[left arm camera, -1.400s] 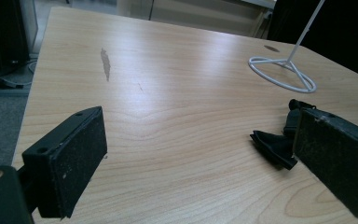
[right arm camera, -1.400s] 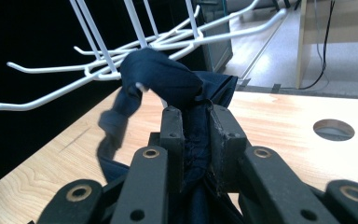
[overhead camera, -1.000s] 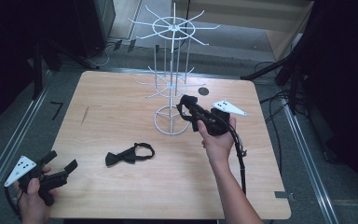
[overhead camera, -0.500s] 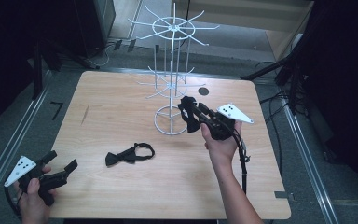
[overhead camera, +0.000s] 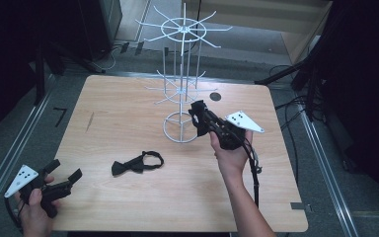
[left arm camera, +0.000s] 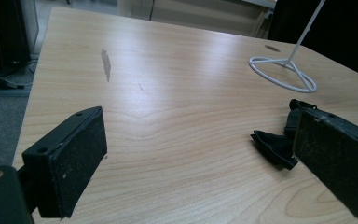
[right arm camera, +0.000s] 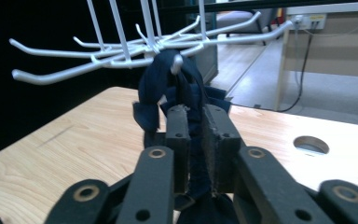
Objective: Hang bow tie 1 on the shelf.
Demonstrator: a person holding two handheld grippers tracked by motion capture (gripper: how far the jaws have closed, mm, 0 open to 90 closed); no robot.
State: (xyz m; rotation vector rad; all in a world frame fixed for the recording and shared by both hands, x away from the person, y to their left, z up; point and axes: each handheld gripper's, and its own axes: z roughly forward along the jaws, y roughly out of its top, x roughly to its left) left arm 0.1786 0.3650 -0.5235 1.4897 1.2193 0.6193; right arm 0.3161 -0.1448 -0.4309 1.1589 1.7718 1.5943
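Item: dark blue bow tie (right arm camera: pixel 177 88), clamped in the right claw (right arm camera: pixel 193 116) and looped at a lower hook of the white wire rack (overhead camera: pixel 182 89) on the desk (overhead camera: pixel 128 113); risk: slipping off if released early; left claw (overhead camera: pixel 61 173) wide, empty, near a black bow tie (overhead camera: pixel 138 163).

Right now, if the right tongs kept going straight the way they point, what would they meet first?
Probably the white wire rack: the right tongs, shut on a dark bow tie, point at a lower hook, though depth is unclear.
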